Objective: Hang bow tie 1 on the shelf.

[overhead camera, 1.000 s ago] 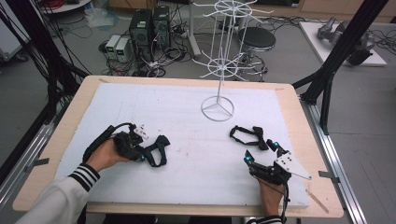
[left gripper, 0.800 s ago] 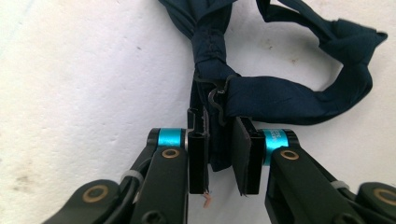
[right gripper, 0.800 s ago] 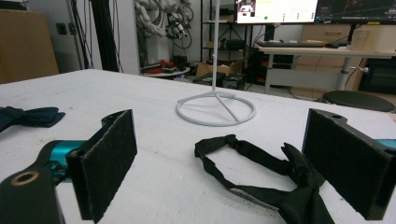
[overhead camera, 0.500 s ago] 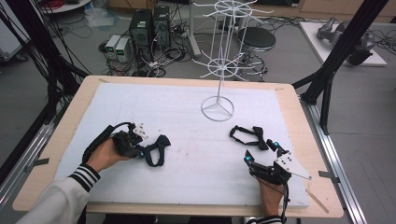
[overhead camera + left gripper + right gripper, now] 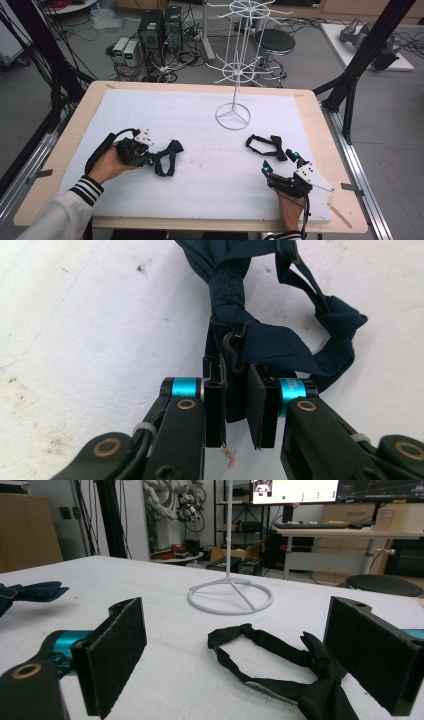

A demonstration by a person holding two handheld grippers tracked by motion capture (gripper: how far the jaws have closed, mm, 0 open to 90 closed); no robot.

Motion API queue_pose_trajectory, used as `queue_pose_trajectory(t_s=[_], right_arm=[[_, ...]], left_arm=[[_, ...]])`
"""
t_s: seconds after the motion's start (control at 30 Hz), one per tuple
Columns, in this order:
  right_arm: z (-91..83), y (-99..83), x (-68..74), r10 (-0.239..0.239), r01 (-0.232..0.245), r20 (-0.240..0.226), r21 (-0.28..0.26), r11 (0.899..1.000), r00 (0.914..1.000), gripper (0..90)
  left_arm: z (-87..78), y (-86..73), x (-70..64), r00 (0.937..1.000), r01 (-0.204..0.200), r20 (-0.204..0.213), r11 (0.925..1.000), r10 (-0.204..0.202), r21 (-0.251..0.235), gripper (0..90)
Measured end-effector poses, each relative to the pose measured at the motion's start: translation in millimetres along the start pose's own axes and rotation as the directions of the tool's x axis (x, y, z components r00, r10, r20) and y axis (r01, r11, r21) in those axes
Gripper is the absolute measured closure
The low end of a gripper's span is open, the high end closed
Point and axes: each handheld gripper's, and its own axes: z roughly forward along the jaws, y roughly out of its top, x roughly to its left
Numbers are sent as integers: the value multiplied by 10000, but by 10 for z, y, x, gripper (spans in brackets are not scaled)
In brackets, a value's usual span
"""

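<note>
Left gripper [image 5: 235,390] clamped on a crumpled navy bow tie [image 5: 260,335]; right gripper [image 5: 240,660] spread wide, black bow tie [image 5: 280,670] lying between its jaws.

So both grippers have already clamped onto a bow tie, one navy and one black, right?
Not quite. Only the left gripper has its jaws closed on the navy bow tie, as the left gripper view shows. In the right gripper view, the right gripper is wide open, with the black bow tie lying loose on the white mat between its jaws.
</note>
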Motion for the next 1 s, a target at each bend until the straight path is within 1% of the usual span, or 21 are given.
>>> queue_pose_trajectory(t_s=[0.03, 0.07, 0.1, 0.17, 0.23, 0.33, 0.37, 0.4, 0.43, 0.47, 0.53, 0.57, 0.6, 0.63, 0.73, 0.8, 0.87, 0.9, 0.93, 0.97, 1.0], right_arm=[[0, 0, 0, 0, 0, 0, 0, 10000, 10000, 94], [10, 5, 6, -10, 11, -55, 128, 9999, 10000, 95], [19, 9, 3, 0, 2, -111, 199, 9998, 9999, 94], [29, 16, -8, 74, -70, -177, 241, 9997, 9998, 94], [34, 32, -23, 133, -128, -226, 223, 9997, 9997, 94], [39, 60, -49, 259, -256, -303, 108, 9996, 9992, 94], [42, 70, -52, 310, -305, -299, 160, 9994, 9991, 94], [51, 83, -61, 279, -273, -359, 174, 9995, 9990, 94], [55, 96, -61, 322, -313, -373, 237, 9992, 9988, 94], [64, 111, -70, 287, -277, -427, 235, 9993, 9987, 94], [77, 144, -72, 340, -326, -582, 252, 9992, 9977, 94], [90, 162, -79, 309, -290, -741, 272, 9992, 9968, 95], [100, 182, -77, 396, -368, -881, 332, 9988, 9953, 95], [107, 197, -76, 490, -455, -1074, 342, 9984, 9930, 94], [150, 271, -85, 590, -511, -1523, 557, 9971, 9866, 94], [179, 337, -89, 557, -467, -1749, 550, 9974, 9830, 94], [200, 407, -82, 569, -476, -1998, 513, 9975, 9782, 95], [208, 444, -72, 576, -469, -2103, 558, 9973, 9759, 94], [208, 444, -72, 576, -469, -2103, 558, 9973, 9759, 94], [232, 517, -55, 501, -394, -2270, 515, 9979, 9726, 94], [245, 552, -45, 475, -374, -2313, 478, 9982, 9717, 95]], left_arm=[[0, 0, 0, 10000, 0, 0, 10000, 0, 0, 792], [-9, -3, -5, 10000, -23, 47, 10000, 23, -83, 792], [-21, -9, -2, 9999, -160, 42, 9996, 161, -253, 792], [-37, -11, 8, 9998, -162, 108, 9993, 166, -349, 792], [-39, -18, 26, 9998, -157, 125, 9977, 166, -656, 792], [-51, -20, 46, 9999, -142, 87, 9968, 149, -793, 792], [-59, -24, 63, 9998, -140, 121, 9960, 151, -887, 792], [-59, -26, 67, 9998, -182, 71, 9953, 189, -956, 792], [-57, -28, 67, 9998, -147, 80, 9936, 157, -1121, 792], [-62, -27, 71, 9997, -190, 138, 9928, 208, -1185, 792], [-73, -22, 68, 9994, -335, 74, 9913, 347, -1273, 792], [-80, -17, 62, 9993, -344, 80, 9898, 358, -1383, 792], [-84, -12, 62, 9992, -399, 24, 9879, 407, -1498, 792], [-96, -3, 64, 9991, -427, -16, 9875, 429, -1517, 792], [-125, 18, 78, 9988, -483, -13, 9840, 488, -1714, 792], [-150, 34, 88, 9982, -573, 75, 9803, 598, -1891, 790], [-169, 43, 91, 9981, -586, 73, 9793, 612, -1935, 789], [-185, 51, 93, 9981, -588, 78, 9770, 617, -2051, 789], [-205, 59, 98, 9977, -638, 68, 9748, 668, -2137, 789], [-222, 64, 100, 9974, -685, 63, 9719, 718, -2250, 789], [-241, 68, 102, 9974, -690, 43, 9704, 719, -2313, 789]])
